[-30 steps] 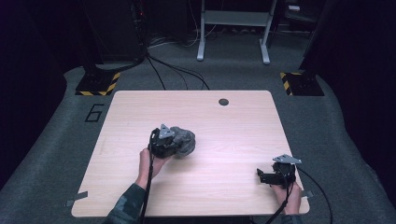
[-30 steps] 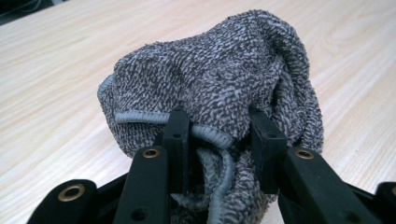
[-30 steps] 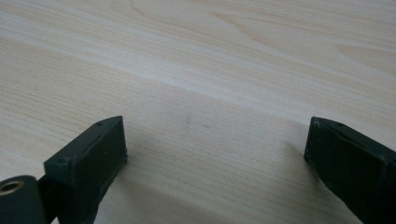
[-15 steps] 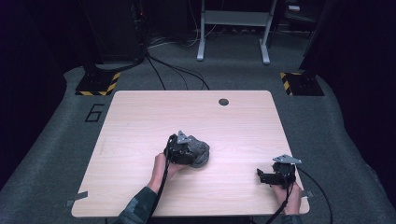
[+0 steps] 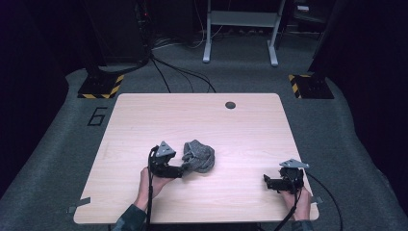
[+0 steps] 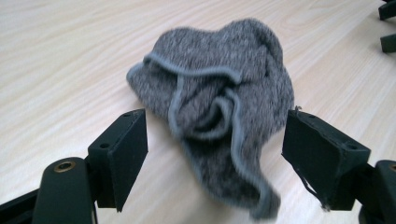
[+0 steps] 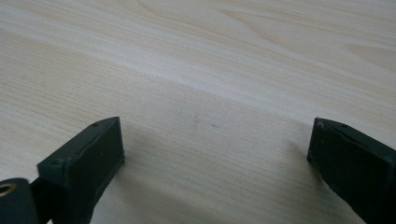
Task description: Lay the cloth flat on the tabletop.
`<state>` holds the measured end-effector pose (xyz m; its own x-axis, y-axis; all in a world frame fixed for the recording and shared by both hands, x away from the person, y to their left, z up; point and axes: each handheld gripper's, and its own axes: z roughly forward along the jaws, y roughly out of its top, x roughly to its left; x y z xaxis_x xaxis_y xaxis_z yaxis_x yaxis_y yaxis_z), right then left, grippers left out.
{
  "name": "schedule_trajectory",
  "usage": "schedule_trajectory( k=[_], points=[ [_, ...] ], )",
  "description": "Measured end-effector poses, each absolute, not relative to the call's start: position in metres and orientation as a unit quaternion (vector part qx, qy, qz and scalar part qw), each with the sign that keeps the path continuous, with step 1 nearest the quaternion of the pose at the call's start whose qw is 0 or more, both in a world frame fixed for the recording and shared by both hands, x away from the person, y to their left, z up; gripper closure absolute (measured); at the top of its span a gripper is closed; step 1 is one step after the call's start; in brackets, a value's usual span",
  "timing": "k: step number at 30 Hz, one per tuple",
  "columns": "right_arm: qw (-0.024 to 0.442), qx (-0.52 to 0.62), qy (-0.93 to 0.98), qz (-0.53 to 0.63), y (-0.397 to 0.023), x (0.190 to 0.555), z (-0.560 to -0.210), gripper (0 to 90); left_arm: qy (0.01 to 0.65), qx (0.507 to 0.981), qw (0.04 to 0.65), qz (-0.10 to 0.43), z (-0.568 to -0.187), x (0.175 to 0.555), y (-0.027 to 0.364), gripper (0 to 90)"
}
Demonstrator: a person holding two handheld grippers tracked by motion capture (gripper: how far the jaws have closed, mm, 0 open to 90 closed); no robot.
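Note:
A crumpled grey knitted cloth (image 5: 198, 156) (image 6: 219, 88) lies on the light wooden table (image 5: 192, 115), a little left of centre. My left gripper (image 5: 180, 168) (image 6: 215, 135) sits just left of it, low over the table. Its jaws have just been opening and stand wide. The cloth's near tail lies between the pads (image 6: 123, 154) without being pressed. My right gripper (image 5: 267, 182) (image 7: 215, 140) rests near the front right corner, open over bare wood. Its jaw tips (image 6: 387, 28) also show far off in the left gripper view.
A small dark round hole (image 5: 230, 105) sits in the table near its far edge. The table's front edge runs close under both hands. Beyond the table, black cables (image 5: 183, 72) and a metal stand (image 5: 240, 29) are on the grey floor.
The left gripper carried the cloth to the right and slightly nearer, then opened and drew back left, leaving the cloth on the table. The right gripper stayed put.

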<state>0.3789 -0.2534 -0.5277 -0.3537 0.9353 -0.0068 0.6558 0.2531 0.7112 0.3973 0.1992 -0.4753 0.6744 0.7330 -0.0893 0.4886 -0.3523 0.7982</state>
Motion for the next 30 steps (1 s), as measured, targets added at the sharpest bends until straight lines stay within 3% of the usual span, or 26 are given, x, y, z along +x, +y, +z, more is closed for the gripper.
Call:
schedule_trajectory(
  k=[11, 18, 23, 24, 27, 30],
  points=[
    [0.186, 0.473, 0.774, 0.378, -0.208, 0.384, -0.504, 7.1, 0.388, 0.801, 0.44, 0.115, -0.489, 0.384, 0.213, 29.4],
    [0.176, 0.389, 0.813, 0.396, -0.126, 0.404, -0.473, 17.1, 0.382, 0.804, 0.441, 0.114, -0.491, 0.382, 0.208, 49.1],
    [0.18, 0.339, 0.834, 0.396, -0.08, 0.414, -0.463, 21.5, 0.371, 0.808, 0.446, 0.099, -0.492, 0.381, 0.204, 58.5],
    [0.186, 0.324, 0.841, 0.392, -0.06, 0.417, -0.462, 26.3, 0.365, 0.808, 0.453, 0.092, -0.491, 0.38, 0.203, 64.3],
    [0.188, 0.313, 0.849, 0.382, -0.043, 0.42, -0.462, 31.1, 0.36, 0.81, 0.453, 0.094, -0.491, 0.38, 0.202, 69.6],
    [0.203, 0.291, 0.857, 0.375, -0.019, 0.425, -0.463, 44.6, 0.354, 0.814, 0.452, 0.09, -0.491, 0.381, 0.2, 77.8]
  ],
)
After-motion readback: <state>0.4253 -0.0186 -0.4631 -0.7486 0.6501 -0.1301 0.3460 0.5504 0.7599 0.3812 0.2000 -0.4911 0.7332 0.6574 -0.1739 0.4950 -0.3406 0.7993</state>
